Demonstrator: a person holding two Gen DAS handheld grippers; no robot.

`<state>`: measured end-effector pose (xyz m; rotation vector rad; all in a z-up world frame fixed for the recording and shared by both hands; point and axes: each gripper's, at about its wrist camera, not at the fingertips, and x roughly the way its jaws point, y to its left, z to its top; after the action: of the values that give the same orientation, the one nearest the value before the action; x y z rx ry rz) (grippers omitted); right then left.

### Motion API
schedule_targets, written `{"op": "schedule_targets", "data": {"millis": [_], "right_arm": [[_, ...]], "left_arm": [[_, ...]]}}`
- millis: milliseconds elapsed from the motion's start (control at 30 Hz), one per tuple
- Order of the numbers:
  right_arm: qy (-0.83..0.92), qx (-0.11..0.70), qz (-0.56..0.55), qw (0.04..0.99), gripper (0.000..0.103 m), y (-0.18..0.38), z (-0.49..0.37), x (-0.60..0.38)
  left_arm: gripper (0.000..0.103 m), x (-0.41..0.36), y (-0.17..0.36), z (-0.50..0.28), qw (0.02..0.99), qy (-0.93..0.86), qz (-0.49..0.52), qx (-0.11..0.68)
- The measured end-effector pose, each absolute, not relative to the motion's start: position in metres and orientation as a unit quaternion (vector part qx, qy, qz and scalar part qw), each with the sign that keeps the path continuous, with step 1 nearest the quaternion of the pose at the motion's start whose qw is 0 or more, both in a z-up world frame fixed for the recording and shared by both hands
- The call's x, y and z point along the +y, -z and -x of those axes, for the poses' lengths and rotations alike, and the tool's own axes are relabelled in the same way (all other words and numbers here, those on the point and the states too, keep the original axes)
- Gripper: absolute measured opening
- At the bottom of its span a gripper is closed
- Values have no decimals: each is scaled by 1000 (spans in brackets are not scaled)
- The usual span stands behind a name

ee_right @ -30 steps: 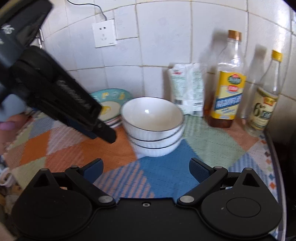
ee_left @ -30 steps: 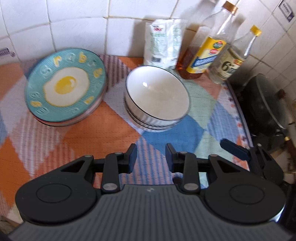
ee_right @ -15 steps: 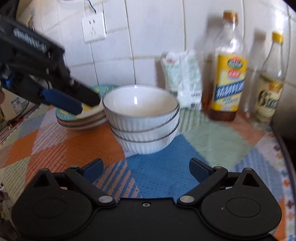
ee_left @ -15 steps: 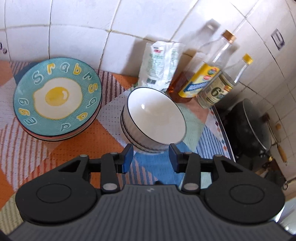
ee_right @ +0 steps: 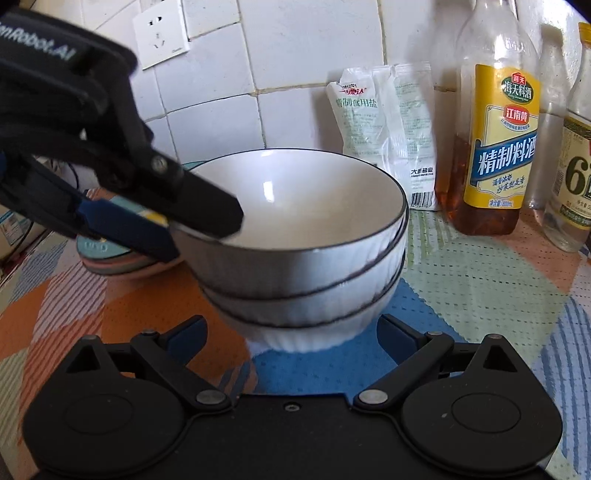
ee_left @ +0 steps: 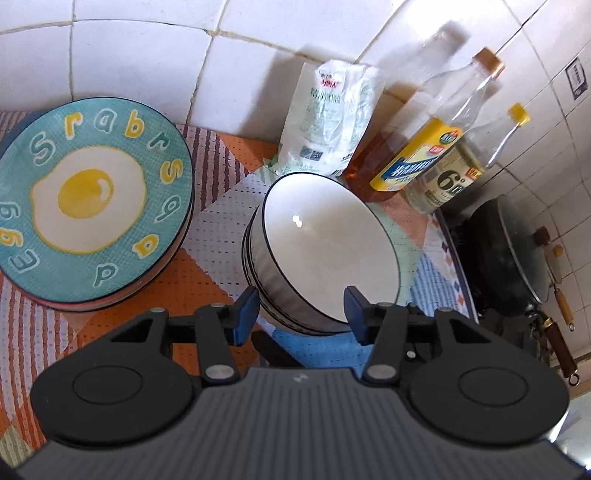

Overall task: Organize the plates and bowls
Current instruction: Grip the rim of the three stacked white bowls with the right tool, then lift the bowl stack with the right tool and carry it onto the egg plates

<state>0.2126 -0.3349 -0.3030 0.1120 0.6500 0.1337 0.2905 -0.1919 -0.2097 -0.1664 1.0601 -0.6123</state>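
A stack of three white bowls [ee_left: 325,251] with dark rims stands on the patchwork mat; it also shows in the right wrist view [ee_right: 303,258]. My left gripper [ee_left: 301,314] is open and straddles the near rim of the top bowl, one finger inside and one outside, as the right wrist view [ee_right: 166,225] shows. My right gripper [ee_right: 291,338] is open, low at the foot of the stack, its fingers either side of the bottom bowl. A stack of plates [ee_left: 88,195], the top one teal with a fried-egg picture, sits to the left.
A salt bag [ee_left: 328,118], an oil-coloured bottle [ee_left: 424,144] and a vinegar bottle [ee_left: 465,170] stand against the tiled wall behind the bowls. A black wok [ee_left: 513,254] sits on the stove at right. A wall socket [ee_right: 160,33] is above left.
Both grippers have moved in close to the bowl stack. The left gripper has opened wider and come over the top bowl's rim. The right has dropped to the stack's base.
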Motion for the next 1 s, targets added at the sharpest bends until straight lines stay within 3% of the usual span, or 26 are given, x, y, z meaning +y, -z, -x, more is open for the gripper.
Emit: {"op": "schedule_targets", "data": {"millis": [300, 500, 1000], "right_arm": [[-67, 320, -98, 940, 102, 307, -226, -338], [-98, 321, -68, 939, 103, 310, -238, -338], [-102, 309, -54, 944, 103, 307, -220, -332]], "left_arm": [[60, -199, 239, -310, 816, 287, 63, 498], [56, -200, 256, -332, 780, 262, 132, 553], [51, -196, 251, -318, 775, 280, 110, 555]]}}
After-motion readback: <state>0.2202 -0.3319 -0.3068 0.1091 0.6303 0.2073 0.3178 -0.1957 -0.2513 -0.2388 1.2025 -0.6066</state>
